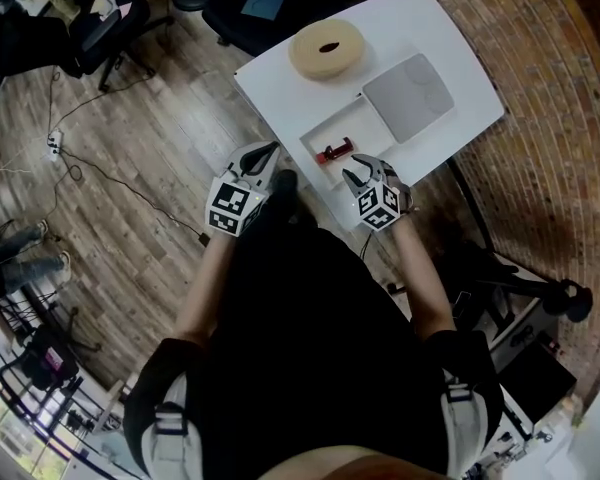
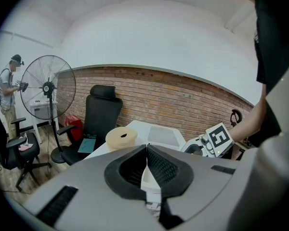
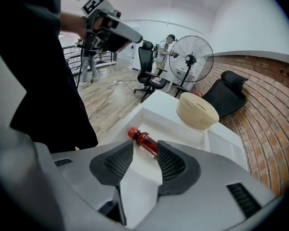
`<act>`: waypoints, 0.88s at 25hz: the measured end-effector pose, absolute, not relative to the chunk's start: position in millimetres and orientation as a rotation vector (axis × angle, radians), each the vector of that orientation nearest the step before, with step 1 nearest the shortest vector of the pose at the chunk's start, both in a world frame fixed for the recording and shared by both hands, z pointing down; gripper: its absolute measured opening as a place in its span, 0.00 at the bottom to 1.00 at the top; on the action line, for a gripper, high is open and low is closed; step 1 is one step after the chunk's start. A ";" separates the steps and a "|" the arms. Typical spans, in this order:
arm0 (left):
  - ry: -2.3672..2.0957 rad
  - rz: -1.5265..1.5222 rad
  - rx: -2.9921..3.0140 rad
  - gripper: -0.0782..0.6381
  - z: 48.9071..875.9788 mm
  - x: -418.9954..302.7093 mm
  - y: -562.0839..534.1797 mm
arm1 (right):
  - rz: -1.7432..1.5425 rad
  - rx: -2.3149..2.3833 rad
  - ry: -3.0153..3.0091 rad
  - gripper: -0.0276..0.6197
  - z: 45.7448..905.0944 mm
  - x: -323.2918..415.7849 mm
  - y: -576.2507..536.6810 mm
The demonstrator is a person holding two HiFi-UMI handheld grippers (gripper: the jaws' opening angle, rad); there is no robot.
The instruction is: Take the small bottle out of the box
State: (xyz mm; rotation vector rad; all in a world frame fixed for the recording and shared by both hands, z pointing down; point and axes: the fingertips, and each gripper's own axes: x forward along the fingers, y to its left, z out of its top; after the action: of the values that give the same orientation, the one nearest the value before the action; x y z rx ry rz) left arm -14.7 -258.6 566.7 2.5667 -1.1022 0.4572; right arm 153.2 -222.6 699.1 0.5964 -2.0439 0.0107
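While the small bottle [image 3: 143, 139] is lying on its side on the floor of the open white box [image 3: 160, 113], the right gripper [image 3: 145, 147] is hovering over it with its 2 jaws spread apart. In the right gripper view, the red cap is pointing up and to picture left, away from the jaws. The dark red body is running down to picture right, and its lower end is passing out of sight behind the tip of the picture-right jaw. The other jaw is standing clear of the bottle, with bare box floor showing between them. Neither pad is visibly pressing on the bottle. I cannot tell if the picture-right tip is touching it.

In the head view, the bottle is lying in the near part of the box, just beyond the right gripper's tips. That gripper is pointing down at it from the near edge of the white table [image 1: 280, 86].

The left gripper [image 1: 265, 160] is being held off the table's near left corner, over the wooden floor [image 1: 150, 158] and apart from the box. In the left gripper view its 2 jaws are pressing together at the tips, with nothing between them.

1 flat grey panel [image 1: 408, 96] is lying on the table just beside the box, on its far right side. 1 beige ring-shaped object [image 1: 326, 49] is sitting at the table's far end.
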 end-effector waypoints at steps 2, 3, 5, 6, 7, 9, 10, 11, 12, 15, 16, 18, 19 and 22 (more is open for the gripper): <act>-1.091 0.460 2.573 0.14 567.9 -14.2 -263.1 | -0.002 0.578 -2.027 0.29 703.4 153.1 -226.2; -1.085 0.462 2.576 0.14 568.4 -13.7 -265.2 | -0.009 0.567 -2.018 0.29 706.0 153.4 -227.8; -1.075 0.462 2.583 0.14 568.5 -12.6 -269.0 | -0.029 0.539 -1.997 0.30 711.3 154.1 -230.7; -1.072 0.462 2.585 0.14 568.5 -12.4 -270.7 | -0.041 0.523 -1.985 0.31 713.9 154.4 -232.0; -1.069 0.462 2.587 0.14 568.6 -12.4 -272.3 | -0.055 0.505 -1.974 0.31 716.3 154.6 -233.2; -1.066 0.461 2.588 0.14 568.9 -13.1 -275.0 | -0.094 0.466 -1.947 0.32 720.6 154.8 -235.6; -1.064 0.462 2.588 0.14 568.9 -13.6 -276.5 | -0.118 0.444 -1.930 0.32 722.7 154.9 -236.8; -1.062 0.463 2.588 0.14 568.8 -14.3 -278.0 | -0.141 0.421 -1.914 0.32 724.8 154.8 -238.0; -1.061 0.464 2.589 0.14 568.6 -14.9 -279.7 | -0.162 0.399 -1.900 0.33 727.0 154.5 -239.2; -1.057 0.466 2.592 0.14 568.4 -15.8 -284.5 | -0.197 0.343 -1.870 0.34 733.9 153.1 -243.0; -1.057 0.466 2.591 0.14 568.6 -16.2 -285.6 | -0.203 0.329 -1.863 0.35 736.4 152.7 -244.4; -1.058 0.467 2.587 0.14 570.0 -17.6 -287.4 | -0.217 0.306 -1.846 0.36 742.3 152.1 -247.6; -1.059 0.468 2.584 0.14 571.0 -18.6 -288.0 | -0.229 0.294 -1.837 0.37 745.2 151.6 -249.2; -1.062 0.474 2.578 0.14 573.7 -21.9 -289.3 | -0.262 0.249 -1.811 0.38 753.7 149.4 -252.8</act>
State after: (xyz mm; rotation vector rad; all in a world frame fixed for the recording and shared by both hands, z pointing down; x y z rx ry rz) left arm -21.9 -289.3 573.7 2.5778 -1.0623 0.4739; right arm 149.4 -252.8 753.7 0.2495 -1.8107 -0.2622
